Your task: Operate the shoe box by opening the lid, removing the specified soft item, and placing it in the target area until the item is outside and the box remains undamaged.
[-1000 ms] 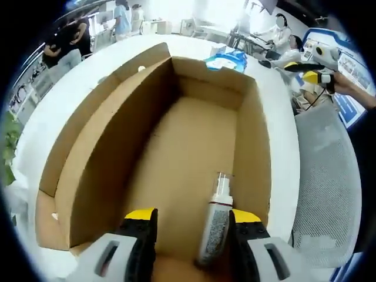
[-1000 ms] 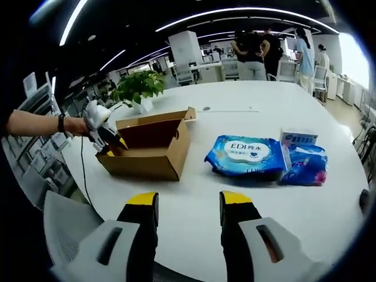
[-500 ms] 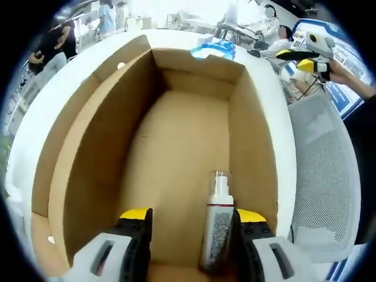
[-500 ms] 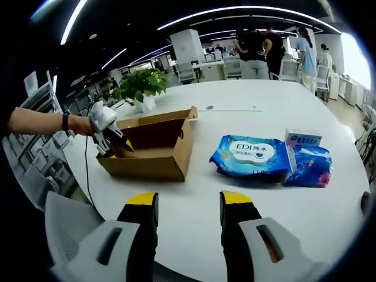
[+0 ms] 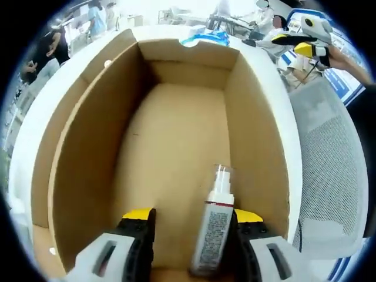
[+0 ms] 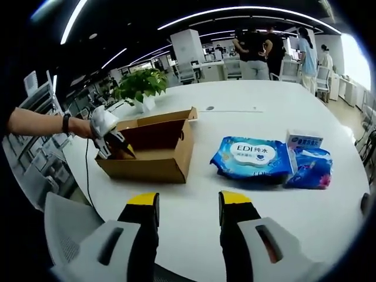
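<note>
Currently: open shoe box (image 5: pixel 176 135) on white desk (image 6: pixel 247 117), 1 spray bottle (image 5: pixel 212 229) lying inside between spread left tongs (image 5: pixel 191 226); right tongs (image 6: pixel 179 202) apart, empty above desk.

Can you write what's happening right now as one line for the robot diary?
left gripper: open, inside open brown cardboard shoe box, jaws around small white spray bottle | right gripper: open, hovering above white table | blue wipes pack: on table

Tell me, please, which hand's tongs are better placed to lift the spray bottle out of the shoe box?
Left. The left tongs are open inside the shoe box, straddling the spray bottle. The right tongs hover open over the white table, apart from the box.
</note>
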Action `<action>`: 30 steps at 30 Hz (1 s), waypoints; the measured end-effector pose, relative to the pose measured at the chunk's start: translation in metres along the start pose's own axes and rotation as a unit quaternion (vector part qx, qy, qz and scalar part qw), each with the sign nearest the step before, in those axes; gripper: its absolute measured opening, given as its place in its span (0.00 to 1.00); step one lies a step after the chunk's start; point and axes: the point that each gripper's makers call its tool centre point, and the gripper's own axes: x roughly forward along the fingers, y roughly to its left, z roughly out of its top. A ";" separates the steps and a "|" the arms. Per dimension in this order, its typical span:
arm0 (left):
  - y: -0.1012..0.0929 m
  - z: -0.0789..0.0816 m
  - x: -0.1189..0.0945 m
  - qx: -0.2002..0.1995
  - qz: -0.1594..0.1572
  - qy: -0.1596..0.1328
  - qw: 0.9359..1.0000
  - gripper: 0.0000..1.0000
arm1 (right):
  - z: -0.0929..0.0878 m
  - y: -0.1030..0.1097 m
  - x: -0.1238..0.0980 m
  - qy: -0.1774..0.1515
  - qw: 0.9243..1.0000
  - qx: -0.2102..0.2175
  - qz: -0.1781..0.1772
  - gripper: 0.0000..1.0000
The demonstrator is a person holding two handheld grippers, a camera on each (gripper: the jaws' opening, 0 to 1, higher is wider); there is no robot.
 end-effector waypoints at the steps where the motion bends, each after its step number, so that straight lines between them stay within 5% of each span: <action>1: -0.001 0.001 0.002 0.003 0.002 -0.001 1.000 0.48 | -0.001 0.002 0.001 0.001 1.000 0.002 0.002 0.36; 4: 0.000 0.002 0.003 0.013 0.014 -0.002 1.000 0.41 | -0.003 0.004 0.002 0.003 1.000 0.000 0.003 0.36; 6: -0.003 0.002 0.003 0.015 0.011 -0.006 1.000 0.20 | -0.003 0.006 0.002 0.003 1.000 0.001 0.005 0.36; 8: 0.008 0.006 0.003 0.034 0.039 -0.021 0.998 0.21 | -0.004 0.007 0.001 0.004 1.000 0.000 0.006 0.36; 10: 0.004 -0.001 0.000 0.015 0.027 -0.007 1.000 0.20 | -0.004 0.008 0.001 0.003 1.000 0.000 0.006 0.35; 19: 0.008 0.000 -0.010 -0.007 0.043 -0.033 0.999 0.20 | -0.004 0.012 0.003 0.004 1.000 -0.005 0.014 0.34; 30: -0.004 0.037 -0.039 0.032 0.061 -0.091 0.994 0.20 | 0.004 0.026 0.010 0.007 0.998 -0.033 0.046 0.34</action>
